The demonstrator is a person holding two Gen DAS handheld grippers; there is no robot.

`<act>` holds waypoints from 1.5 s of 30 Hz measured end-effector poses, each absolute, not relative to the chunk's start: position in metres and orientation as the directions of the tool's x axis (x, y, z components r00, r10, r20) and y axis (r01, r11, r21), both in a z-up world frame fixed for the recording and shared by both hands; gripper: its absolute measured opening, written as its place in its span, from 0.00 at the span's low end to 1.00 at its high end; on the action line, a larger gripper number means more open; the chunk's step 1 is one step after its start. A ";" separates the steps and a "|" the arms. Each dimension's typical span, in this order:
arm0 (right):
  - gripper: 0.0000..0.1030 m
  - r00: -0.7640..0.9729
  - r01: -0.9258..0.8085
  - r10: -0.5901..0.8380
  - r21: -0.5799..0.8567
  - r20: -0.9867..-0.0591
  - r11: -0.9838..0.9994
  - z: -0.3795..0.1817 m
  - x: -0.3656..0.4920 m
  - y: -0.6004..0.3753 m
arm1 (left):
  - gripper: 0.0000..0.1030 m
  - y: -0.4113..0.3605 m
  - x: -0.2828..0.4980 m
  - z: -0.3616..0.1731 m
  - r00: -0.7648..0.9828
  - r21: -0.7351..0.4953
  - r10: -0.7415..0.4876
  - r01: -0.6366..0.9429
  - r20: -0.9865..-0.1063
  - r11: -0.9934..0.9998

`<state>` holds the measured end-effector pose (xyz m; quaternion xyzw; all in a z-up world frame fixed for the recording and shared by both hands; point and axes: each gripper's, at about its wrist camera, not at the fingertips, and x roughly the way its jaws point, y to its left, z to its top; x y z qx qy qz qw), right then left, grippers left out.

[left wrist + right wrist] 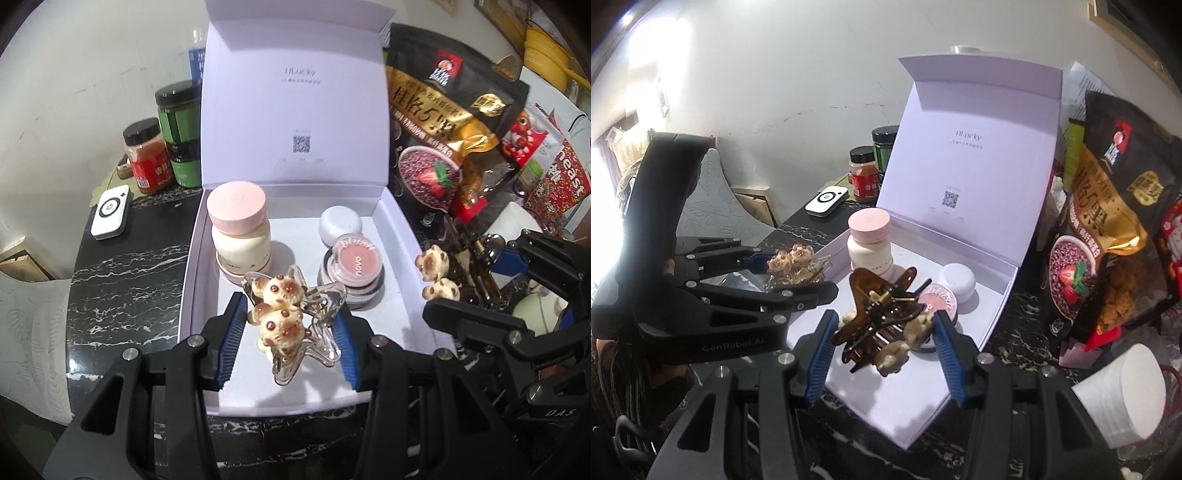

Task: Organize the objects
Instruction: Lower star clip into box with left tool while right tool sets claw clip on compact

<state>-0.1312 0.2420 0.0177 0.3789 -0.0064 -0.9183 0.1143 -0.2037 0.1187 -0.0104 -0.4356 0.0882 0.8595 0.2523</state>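
**Two hair clips held over the open gift box**

The left claw (291, 332) is clamped on a clear hair clip (295, 332) with cream bear charms, above the near part of the white box (192, 273). The right claw (882, 332) is clamped on a brown hair clip (879, 317), also over the box's near edge. Beyond both claws, a pink-capped bottle (240, 229) stands at the back left; a compact (356, 258) reading "blush" and a white jar (340, 223) sit at the back right. Bare box floor lies under the claws. The upright lid (295, 103) reads "ULucky" above a QR code. Snack bags (443, 122) crowd the bench (122, 273) right of the box.
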 end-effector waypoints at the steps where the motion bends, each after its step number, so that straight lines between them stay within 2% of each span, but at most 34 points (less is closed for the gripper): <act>1: 0.51 -0.684 0.203 -0.214 0.100 -0.697 -0.974 0.015 -0.135 0.243 | 0.42 0.119 -0.207 -0.014 -0.487 -0.071 0.355 -0.508 -0.798 -0.858; 29: 0.51 -0.673 0.084 -0.129 0.098 -0.728 -0.992 -0.028 -0.201 0.266 | 0.43 0.116 -0.250 -0.072 -0.477 -0.064 0.270 -0.404 -0.837 -0.913; 45: 0.51 -0.657 0.084 -0.137 0.108 -0.741 -0.991 -0.044 -0.212 0.267 | 0.43 0.120 -0.245 -0.074 -0.516 -0.040 0.259 -0.397 -0.816 -0.917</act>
